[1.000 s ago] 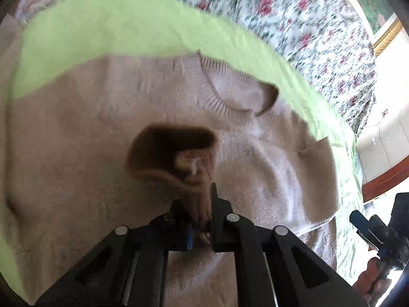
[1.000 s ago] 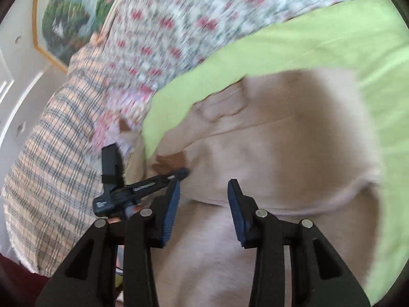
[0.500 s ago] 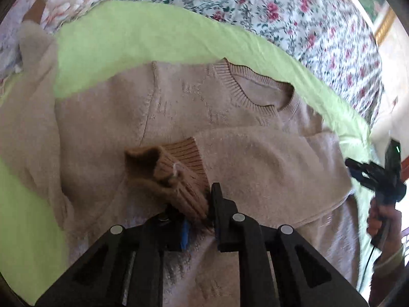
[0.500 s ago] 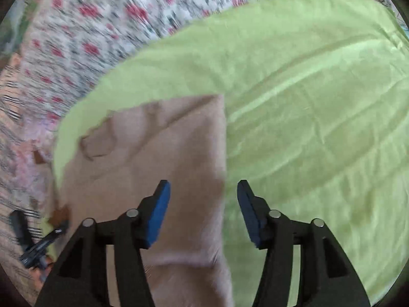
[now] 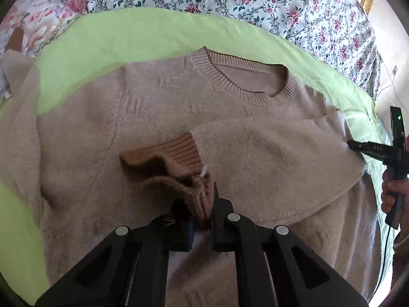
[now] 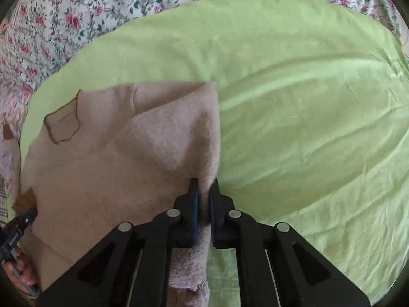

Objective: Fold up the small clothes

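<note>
- Left gripper (image 5: 202, 204): jaws closed on the brown ribbed cuff (image 5: 179, 153), as a second ago, now drawn across the chest of the sweater (image 5: 158, 102).
- Right gripper (image 6: 203, 199): jaws, open half a second ago, now pinch the sweater's folded side edge.
- Sweater: lies flat on the green sheet (image 6: 306, 102) on the bed, neckline away from the left camera; one sleeve folded inward, the other trailing left.
- Meaning: the side fold is probably next.
- Writing: marks on the far gripper body, unreadable.
</note>
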`<state>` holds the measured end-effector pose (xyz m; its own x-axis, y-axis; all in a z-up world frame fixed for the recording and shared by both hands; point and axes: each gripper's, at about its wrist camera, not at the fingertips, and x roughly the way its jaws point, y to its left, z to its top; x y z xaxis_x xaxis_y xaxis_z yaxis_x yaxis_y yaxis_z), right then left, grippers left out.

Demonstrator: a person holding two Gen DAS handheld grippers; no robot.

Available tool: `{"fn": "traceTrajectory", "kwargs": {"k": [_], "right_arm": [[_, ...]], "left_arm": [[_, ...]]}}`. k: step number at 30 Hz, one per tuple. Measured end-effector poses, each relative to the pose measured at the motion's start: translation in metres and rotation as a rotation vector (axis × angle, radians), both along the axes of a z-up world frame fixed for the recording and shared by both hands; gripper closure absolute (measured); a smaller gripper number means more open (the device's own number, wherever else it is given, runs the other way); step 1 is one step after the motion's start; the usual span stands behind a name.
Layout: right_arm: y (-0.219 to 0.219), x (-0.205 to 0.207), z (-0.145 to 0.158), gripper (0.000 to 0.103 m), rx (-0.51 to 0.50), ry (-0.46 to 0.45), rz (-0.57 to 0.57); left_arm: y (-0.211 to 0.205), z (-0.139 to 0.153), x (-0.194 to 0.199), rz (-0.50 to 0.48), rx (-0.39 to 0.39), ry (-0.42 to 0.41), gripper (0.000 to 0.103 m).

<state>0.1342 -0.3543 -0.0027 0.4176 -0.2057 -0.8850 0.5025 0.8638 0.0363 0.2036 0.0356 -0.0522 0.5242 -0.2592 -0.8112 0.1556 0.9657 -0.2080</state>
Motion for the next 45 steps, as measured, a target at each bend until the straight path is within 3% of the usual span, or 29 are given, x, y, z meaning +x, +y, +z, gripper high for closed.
{"fn": "traceTrajectory", "kwargs": {"k": [2, 4, 5, 8, 10, 11, 14, 15, 18, 21, 25, 29, 30, 31, 32, 33, 35, 38, 41, 45], "right_arm": [[0.006, -0.011, 0.020, 0.077, -0.067, -0.026, -0.050], [0.026, -0.028, 0.040, 0.077, 0.011, -0.152, -0.006], [0.042, -0.033, 0.042, 0.072, 0.099, -0.194, 0.062], [0.069, -0.033, 0.018, 0.054, 0.190, -0.145, 0.124], [0.074, -0.029, -0.009, 0.054, 0.203, -0.068, 0.099], [0.075, -0.031, -0.009, 0.054, 0.200, -0.087, 0.089], [0.083, -0.040, 0.013, 0.054, 0.268, -0.159, 0.112], [0.089, -0.050, 0.022, 0.054, 0.290, -0.194, 0.134], [0.111, -0.063, 0.041, 0.054, 0.308, -0.254, 0.195], [0.130, -0.065, 0.048, 0.054, 0.351, -0.283, 0.240], [0.149, -0.073, 0.045, 0.054, 0.372, -0.282, 0.282], [0.156, -0.079, 0.040, 0.054, 0.379, -0.252, 0.304], [0.157, -0.078, 0.039, 0.054, 0.375, -0.243, 0.307], [0.156, -0.080, 0.038, 0.054, 0.376, -0.240, 0.307], [0.156, -0.079, 0.038, 0.054, 0.380, -0.238, 0.306], [0.156, -0.079, 0.037, 0.054, 0.383, -0.240, 0.303], [0.155, -0.078, 0.039, 0.054, 0.377, -0.247, 0.304], [0.157, -0.075, 0.041, 0.054, 0.375, -0.261, 0.312], [0.161, -0.073, 0.045, 0.054, 0.372, -0.275, 0.319], [0.164, -0.077, 0.053, 0.054, 0.371, -0.300, 0.323]], "left_arm": [[0.005, 0.004, -0.006, 0.005, 0.010, -0.005, 0.088], [0.013, 0.006, -0.013, 0.018, 0.011, -0.007, 0.082], [0.016, 0.008, -0.017, 0.024, 0.004, -0.006, 0.082], [0.024, 0.008, -0.028, 0.041, -0.013, 0.002, 0.080], [0.033, 0.014, -0.041, 0.053, -0.009, 0.007, 0.081], [0.040, 0.020, -0.044, 0.061, -0.010, 0.004, 0.080], [0.071, 0.042, -0.049, 0.117, -0.009, -0.031, 0.060], [0.084, 0.050, -0.047, 0.151, -0.002, -0.045, 0.047], [0.124, 0.070, -0.015, 0.269, 0.023, -0.067, 0.037], [0.159, 0.086, 0.031, 0.398, 0.078, -0.097, 0.017], [0.209, 0.089, 0.105, 0.535, 0.106, -0.083, 0.016], [0.241, 0.060, 0.177, 0.598, 0.193, 0.024, 0.015], [0.246, 0.050, 0.190, 0.608, 0.220, 0.050, 0.023], [0.250, 0.039, 0.199, 0.611, 0.229, 0.072, 0.063], [0.254, 0.029, 0.204, 0.592, 0.198, 0.097, 0.085], [0.258, 0.023, 0.205, 0.581, 0.159, 0.110, 0.090], [0.253, 0.033, 0.192, 0.545, 0.129, 0.040, 0.094], [0.229, 0.069, 0.157, 0.427, 0.024, -0.097, 0.095], [0.183, 0.116, 0.115, 0.275, -0.055, -0.226, 0.095], [0.108, 0.152, 0.073, 0.058, -0.151, -0.308, 0.095]]}}
